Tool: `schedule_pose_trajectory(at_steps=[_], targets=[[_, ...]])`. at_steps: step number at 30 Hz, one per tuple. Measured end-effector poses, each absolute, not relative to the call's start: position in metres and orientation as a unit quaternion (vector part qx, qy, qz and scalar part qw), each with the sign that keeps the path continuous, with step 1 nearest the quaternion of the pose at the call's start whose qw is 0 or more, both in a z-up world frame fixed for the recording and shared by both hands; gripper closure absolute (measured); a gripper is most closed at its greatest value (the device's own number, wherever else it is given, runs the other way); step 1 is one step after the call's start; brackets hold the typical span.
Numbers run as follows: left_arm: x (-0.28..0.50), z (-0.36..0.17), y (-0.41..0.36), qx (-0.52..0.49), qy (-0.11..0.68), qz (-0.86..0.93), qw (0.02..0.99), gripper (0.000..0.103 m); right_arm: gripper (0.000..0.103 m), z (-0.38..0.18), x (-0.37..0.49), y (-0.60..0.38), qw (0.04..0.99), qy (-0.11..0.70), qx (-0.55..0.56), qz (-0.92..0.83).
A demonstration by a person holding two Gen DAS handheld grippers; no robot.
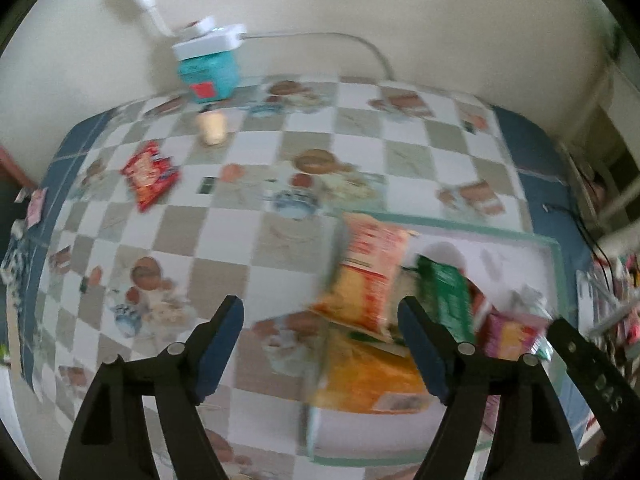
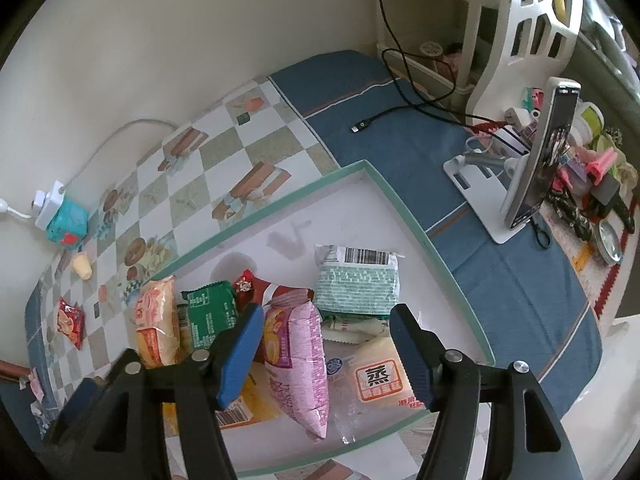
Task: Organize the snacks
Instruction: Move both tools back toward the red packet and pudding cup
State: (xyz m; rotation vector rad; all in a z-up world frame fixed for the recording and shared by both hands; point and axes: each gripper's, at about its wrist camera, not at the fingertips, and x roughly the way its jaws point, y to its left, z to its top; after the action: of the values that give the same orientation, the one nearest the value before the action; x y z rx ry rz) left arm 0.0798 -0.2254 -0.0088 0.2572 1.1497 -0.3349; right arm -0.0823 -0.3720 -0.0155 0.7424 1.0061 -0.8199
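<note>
The shallow white tray with a green rim (image 2: 404,204) is set on the worktop (image 1: 248,240), which is covered with a checked printed cloth; the tray serves as the collection point, so the packets are gathered inside it, mostly along its edge toward 8 o'clock in the right wrist view.

The left gripper (image 1: 320,344) is held with its fingers spread and nothing pressed between them. An orange and yellow snack packet (image 1: 372,276) lies ahead of the gap, at the tray's edge, and appears to be free of the pads, although this view is blurred. The right gripper (image 2: 326,346) is likewise released: its blue-padded fingers (image 2: 240,352) stand on either side of a pink crinkled snack packet (image 2: 300,360) without touching it. That packet lies lengthwise between them, which suggests it has been deposited or is about to be taken; which of the two cannot be told.

In the tray the following are seen: the orange packet at 9 o'clock, a green foil packet (image 2: 212,312) just beside it, a pale green printed packet with a barcode (image 2: 356,280) at 12 o'clock of the pink one, and a cream packet with a red label (image 2: 378,380) at 3 o'clock.

Two items are not yet collected: a red snack packet (image 1: 150,172) and a small cream-coloured piece (image 1: 212,128), both lying on the cloth well apart from the tray, toward 10 o'clock in the left wrist view. By this evidence the task is judged largely but not fully done.
</note>
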Motion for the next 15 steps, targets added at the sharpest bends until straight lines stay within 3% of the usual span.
schedule_pose_trajectory(at_steps=[3,6,10,12,15], targets=[[0.094,-0.005,-0.207,0.108,0.536,-0.133,0.827,0.015,0.033,-0.014,-0.077,-0.367,0.736,0.461,0.328,-0.371],[0.106,-0.001,-0.186,0.097,0.533,-0.105,0.834,0.015,0.025,-0.011,-0.070,-0.360,0.742,0.463,0.315,-0.369],[0.122,0.001,-0.158,0.079,0.536,-0.073,0.837,0.012,0.023,-0.010,-0.060,-0.352,0.745,0.465,0.308,-0.366],[0.129,0.002,-0.145,0.070,0.536,-0.061,0.839,0.005,0.022,-0.010,-0.055,-0.348,0.746,0.469,0.303,-0.363],[0.137,0.004,-0.126,0.058,0.534,-0.044,0.842,0.005,0.022,-0.009,-0.046,-0.338,0.749,0.475,0.289,-0.360]])
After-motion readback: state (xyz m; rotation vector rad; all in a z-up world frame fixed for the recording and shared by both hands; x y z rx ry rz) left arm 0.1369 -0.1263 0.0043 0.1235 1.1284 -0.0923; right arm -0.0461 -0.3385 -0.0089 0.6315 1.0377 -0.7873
